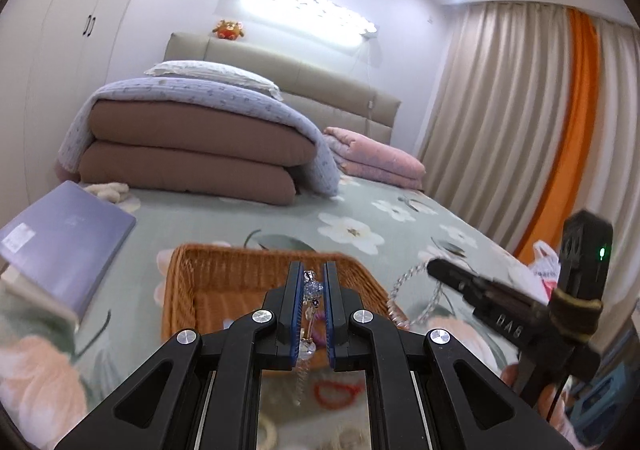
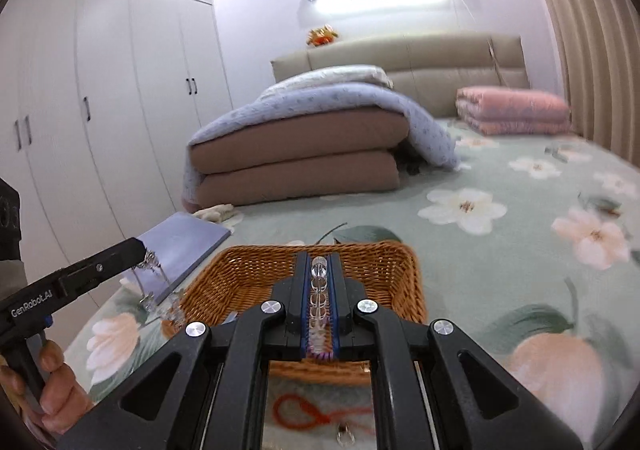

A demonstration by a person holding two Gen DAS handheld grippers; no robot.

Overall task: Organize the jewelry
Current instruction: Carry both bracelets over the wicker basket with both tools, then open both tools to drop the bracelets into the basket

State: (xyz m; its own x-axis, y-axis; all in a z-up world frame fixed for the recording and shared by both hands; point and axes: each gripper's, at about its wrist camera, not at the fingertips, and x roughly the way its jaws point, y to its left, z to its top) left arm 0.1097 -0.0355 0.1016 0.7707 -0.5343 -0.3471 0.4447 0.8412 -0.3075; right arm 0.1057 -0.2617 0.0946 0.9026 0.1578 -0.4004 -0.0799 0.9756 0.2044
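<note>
Left gripper [image 1: 313, 274]: fingers drawn close together, pinching a silver-and-crystal beaded piece [image 1: 311, 290] that runs along the gap between the blue pads; a clear bead and a short chain hang out below the finger bases. Seen from the right wrist camera, the left gripper [image 2: 140, 250] carries the same piece dangling from its tip, with clear beads [image 2: 154, 282] hanging down near the wicker basket's left wall; whether they touch the wall cannot be told. Right gripper [image 2: 319, 266]: fingers likewise nearly closed, clamping a string of clear crystal beads [image 2: 319, 290] lined up between the pads, one larger bead at the fingertips. From the left wrist camera, the right gripper [image 1: 436, 268] holds this strand as a loop [image 1: 404, 290] drooping from its tip, just right of the basket's right rim. The wicker basket [image 1: 224, 270] lies directly ahead of and beneath both pairs of fingers, on the floral green bedspread [image 2: 500, 270]. Behind the finger bases, nearer the cameras, a red cord bracelet [image 2: 298, 412] lies on the bedspread, with a small clear ornament [image 2: 344, 438] beside it; detail blurred. Left of the left fingers lies a grey-lilac flat box [image 1: 64, 238]. Far ahead of the fingertips: a folded brown quilt stack [image 2: 296, 165] and a folded pink blanket [image 2: 516, 109].
</note>
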